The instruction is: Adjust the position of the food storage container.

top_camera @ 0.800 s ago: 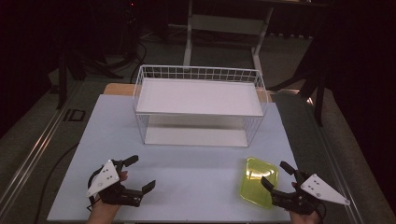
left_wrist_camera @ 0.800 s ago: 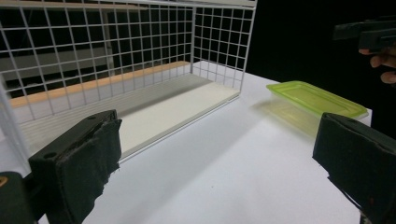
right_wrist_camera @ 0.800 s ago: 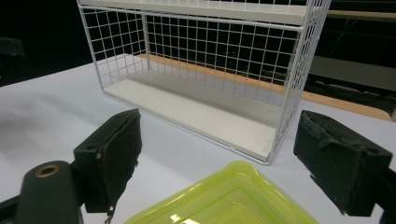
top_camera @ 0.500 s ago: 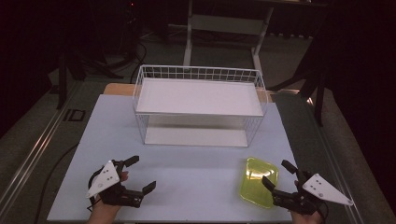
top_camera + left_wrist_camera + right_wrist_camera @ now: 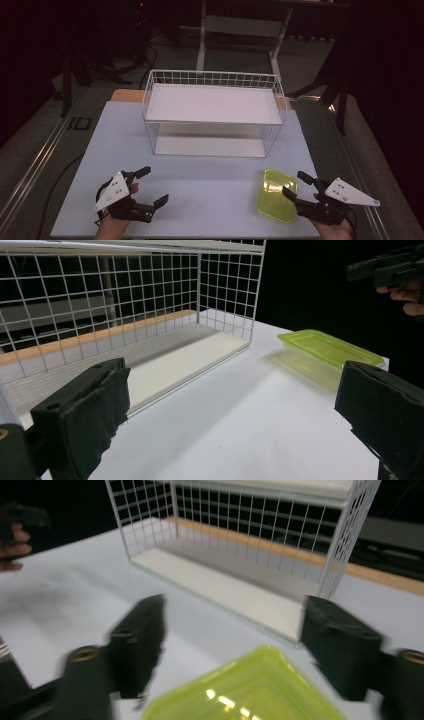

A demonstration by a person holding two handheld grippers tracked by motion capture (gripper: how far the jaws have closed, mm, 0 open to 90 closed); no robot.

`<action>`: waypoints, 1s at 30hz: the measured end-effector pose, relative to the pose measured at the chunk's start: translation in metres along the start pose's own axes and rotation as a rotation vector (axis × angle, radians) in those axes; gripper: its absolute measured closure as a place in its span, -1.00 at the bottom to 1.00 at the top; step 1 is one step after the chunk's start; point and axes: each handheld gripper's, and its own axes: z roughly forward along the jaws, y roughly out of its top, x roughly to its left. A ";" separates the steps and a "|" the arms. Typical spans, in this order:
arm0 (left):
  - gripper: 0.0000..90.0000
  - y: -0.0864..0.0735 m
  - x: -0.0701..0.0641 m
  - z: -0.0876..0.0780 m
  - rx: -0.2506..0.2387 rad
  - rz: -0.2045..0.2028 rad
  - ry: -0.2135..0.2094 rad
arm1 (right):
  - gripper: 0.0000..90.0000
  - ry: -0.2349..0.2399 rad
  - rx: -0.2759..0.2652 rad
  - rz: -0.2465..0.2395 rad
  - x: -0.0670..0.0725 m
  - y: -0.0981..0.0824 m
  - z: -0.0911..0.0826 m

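The right gripper (image 5: 295, 186) has crept in on the yellow-green container (image 5: 274, 195), which lies flat on the white bench (image 5: 210, 185) at its near right, in front of the wire rack (image 5: 212, 112). Compared with the pictures from a moment ago, that hand has slid a little toward the container's right edge, and its fingers (image 5: 137, 645) now stand released on either side of the nearest corner (the right gripper view, blurred, shows the lid's corner (image 5: 250, 690) rising between the two black pads with a gap on each side). Nothing is pressed yet, so I judge this to be the approach to a grasp, with the closing of the fingers the likely next step. The left gripper (image 5: 150, 192) rests well apart at the near left of the bench, fingers (image 5: 85, 415) spread wide and holding nothing; it has not shifted. The rack's two white shelves are bare, possibly where the container is meant to go.
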 end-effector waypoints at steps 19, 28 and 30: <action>-0.96 0.000 -0.003 0.004 0.010 0.009 -0.012 | 0.73 0.009 0.209 0.024 -0.029 -0.044 -0.011; -0.96 0.000 -0.003 0.004 0.012 0.011 -0.013 | 1.00 0.044 0.289 0.014 -0.032 -0.057 -0.014; -0.96 -0.001 -0.003 0.005 0.012 0.008 -0.014 | 1.00 0.051 0.308 0.014 -0.033 -0.061 -0.015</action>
